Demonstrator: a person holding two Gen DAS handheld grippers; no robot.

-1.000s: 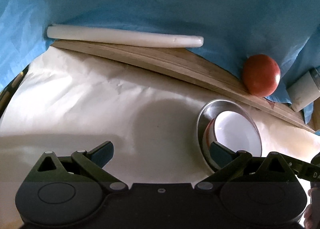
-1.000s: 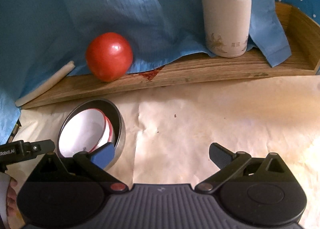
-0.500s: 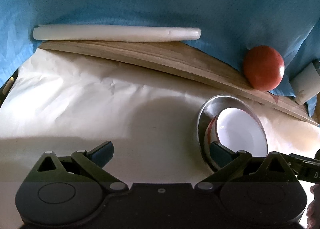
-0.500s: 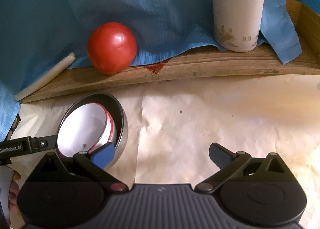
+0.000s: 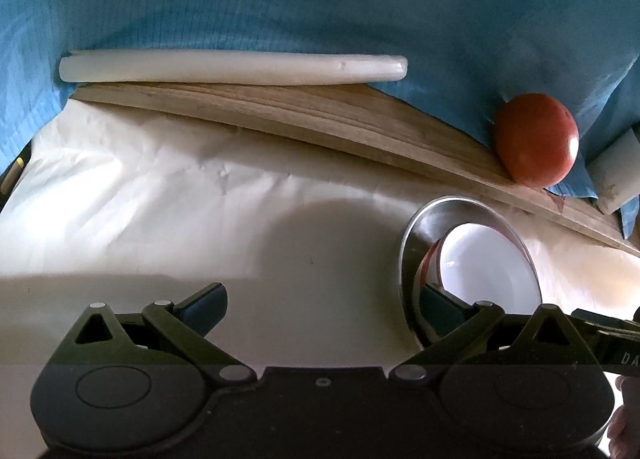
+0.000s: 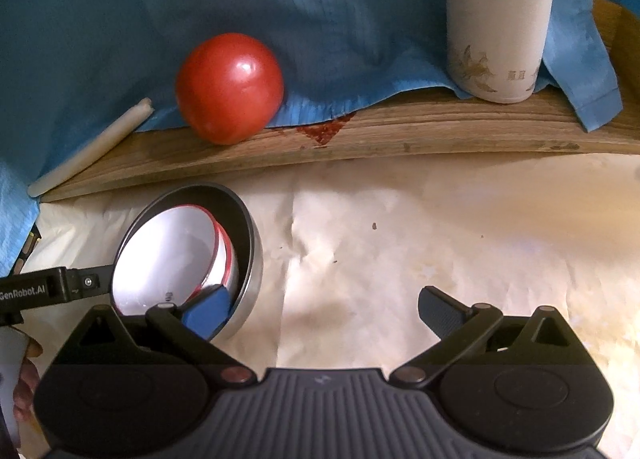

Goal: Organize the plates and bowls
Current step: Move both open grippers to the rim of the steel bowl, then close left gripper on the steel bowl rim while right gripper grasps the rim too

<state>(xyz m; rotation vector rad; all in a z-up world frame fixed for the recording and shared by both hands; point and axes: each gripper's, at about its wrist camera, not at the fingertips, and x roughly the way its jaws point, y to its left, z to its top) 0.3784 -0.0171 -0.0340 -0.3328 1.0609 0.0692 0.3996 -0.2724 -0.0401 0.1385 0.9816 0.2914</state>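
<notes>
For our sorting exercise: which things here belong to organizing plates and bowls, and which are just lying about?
Belong to the job:
metal bowl
white bowl with red rim, nested inside it

Just lying about:
tomato
flask
white stick
blue cloth

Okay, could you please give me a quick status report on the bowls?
Both tongs open, left and right, holding nothing. White bowl nested tilted inside steel bowl on the paper. Tomato sits behind on the board, clear.

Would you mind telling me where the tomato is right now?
The tomato sits on the wooden ledge against the blue cloth, left of centre in the right wrist view, behind the steel bowl and left of the white mug.
</notes>
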